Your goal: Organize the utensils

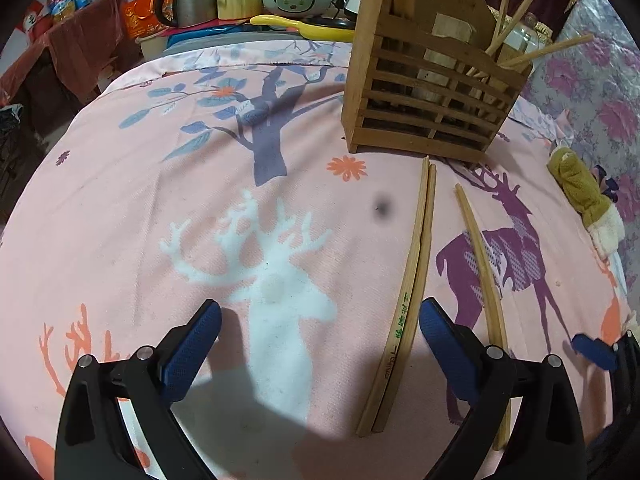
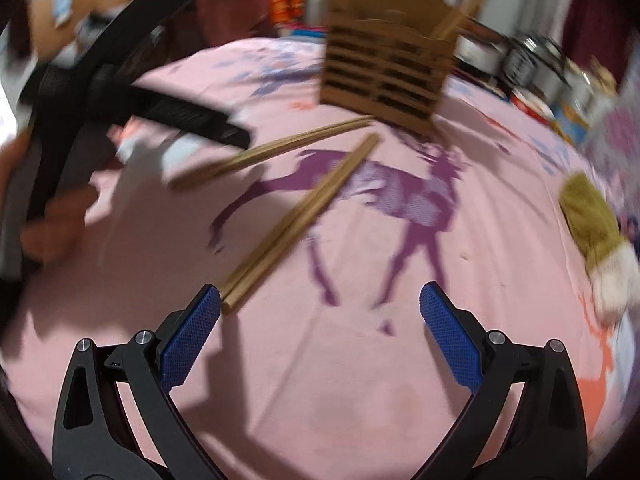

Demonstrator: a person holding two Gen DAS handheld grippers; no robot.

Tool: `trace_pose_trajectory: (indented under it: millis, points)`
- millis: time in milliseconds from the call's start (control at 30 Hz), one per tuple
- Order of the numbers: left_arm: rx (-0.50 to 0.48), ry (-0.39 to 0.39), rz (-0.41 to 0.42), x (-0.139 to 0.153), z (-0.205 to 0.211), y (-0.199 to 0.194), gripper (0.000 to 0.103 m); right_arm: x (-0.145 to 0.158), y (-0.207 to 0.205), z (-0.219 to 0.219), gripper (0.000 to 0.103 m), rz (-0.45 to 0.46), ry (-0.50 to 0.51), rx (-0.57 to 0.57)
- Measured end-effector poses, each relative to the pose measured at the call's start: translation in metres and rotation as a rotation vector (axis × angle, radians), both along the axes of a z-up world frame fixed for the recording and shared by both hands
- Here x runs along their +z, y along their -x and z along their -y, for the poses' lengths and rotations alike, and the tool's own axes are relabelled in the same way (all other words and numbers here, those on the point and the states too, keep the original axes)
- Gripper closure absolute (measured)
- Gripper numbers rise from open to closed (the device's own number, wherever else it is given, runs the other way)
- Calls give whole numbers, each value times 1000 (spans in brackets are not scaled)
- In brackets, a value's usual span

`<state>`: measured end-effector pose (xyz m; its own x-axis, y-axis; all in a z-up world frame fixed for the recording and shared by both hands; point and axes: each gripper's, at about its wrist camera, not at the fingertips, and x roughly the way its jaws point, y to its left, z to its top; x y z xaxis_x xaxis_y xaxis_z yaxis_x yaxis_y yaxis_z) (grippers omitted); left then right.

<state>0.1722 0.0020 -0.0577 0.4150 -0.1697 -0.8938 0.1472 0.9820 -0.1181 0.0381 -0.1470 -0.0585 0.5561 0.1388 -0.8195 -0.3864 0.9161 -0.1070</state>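
Left claw [image 1: 320, 344] was spread wide, holding nothing, low in the left wrist frame over the pink deer-print cloth [image 1: 120, 200]. Right claw [image 2: 320, 332] likewise spread and empty (that view blurred). Chopstick pair [image 1: 404, 308] lay flat just right of frame centre, a single chopstick [image 1: 482, 276] beside it. Wooden holder [image 1: 428, 96] stood upper right, more chopsticks [image 1: 516, 24] upright inside.
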Motion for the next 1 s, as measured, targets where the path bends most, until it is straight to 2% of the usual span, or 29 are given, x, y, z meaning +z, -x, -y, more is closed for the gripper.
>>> trace_pose_trajectory:
  millis: [33, 100, 167, 200, 267, 333, 400, 533, 700, 900, 1000]
  points:
    - [-3, -4, 0, -1, 2, 0, 6, -3, 1, -6, 7, 10, 43, 16]
    - [-9, -9, -1, -1, 4, 3, 6, -1, -2, -3, 10, 37, 75, -22]
    - [-12, -10, 2, 0, 3, 5, 6, -1, -15, 18, 18, 112, 200, -179]
    - [-15, -7, 4, 1, 3, 6, 6, 0, -21, 32, 22, 119, 217, -245]
    - [-21, 6, 7, 4, 1, 9, 6, 6, -30, 60, 24, 68, 115, -312]
    - [-26, 24, 19, 10, -2, 11, 6, 19, -31, 80, 24, 23, -68, -312]
    - [-19, 48, 45, 18, -9, 16, 6, 33, -25, 85, 24, 51, -141, -297]
    - [-3, 56, 58, 23, -18, 17, 6, 41, -21, 89, 24, 103, -133, -342]
    - [-16, 52, 10, 12, -15, 13, 6, 29, -34, 109, 24, 45, -167, -414]
    - [-44, 34, -17, 3, -9, 12, 6, 24, -38, 120, 24, 7, -231, -431]
    - [-46, 11, -27, -2, -6, 9, 6, 23, -39, 120, 24, -3, -231, -433]
